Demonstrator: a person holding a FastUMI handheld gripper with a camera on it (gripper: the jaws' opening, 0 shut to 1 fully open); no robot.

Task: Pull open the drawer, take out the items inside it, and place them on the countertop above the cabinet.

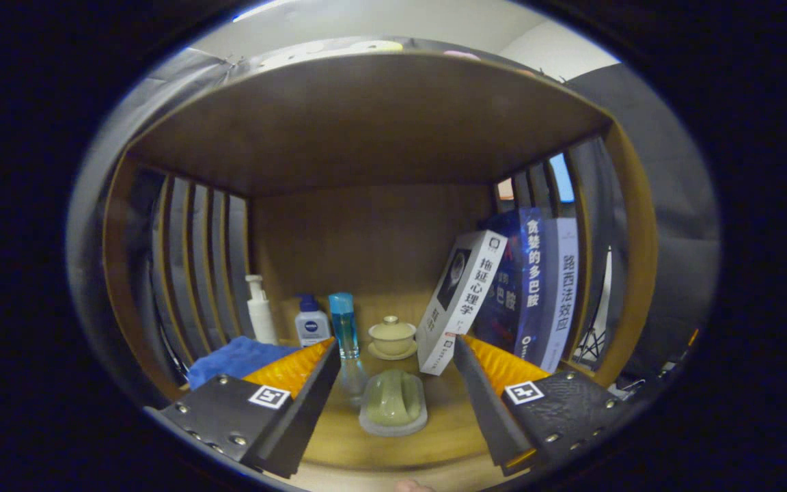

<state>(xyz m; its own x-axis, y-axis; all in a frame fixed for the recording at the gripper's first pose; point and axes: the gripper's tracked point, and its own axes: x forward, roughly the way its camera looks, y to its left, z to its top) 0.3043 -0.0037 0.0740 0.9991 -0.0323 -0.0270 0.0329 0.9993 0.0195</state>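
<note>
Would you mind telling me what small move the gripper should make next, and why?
Probably draw the gripper straight back. Its fingers are open and apart from the pale green item, which rests on the countertop between them, so it looks released. A straight retreat should avoid the leaning book and the blue cloth.

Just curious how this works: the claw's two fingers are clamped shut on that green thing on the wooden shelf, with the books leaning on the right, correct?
Not quite. In the gripper view the gripper is open, its fingers spread wide, with the green item lying untouched between them on the wooden shelf. The books do lean on the right.
</note>
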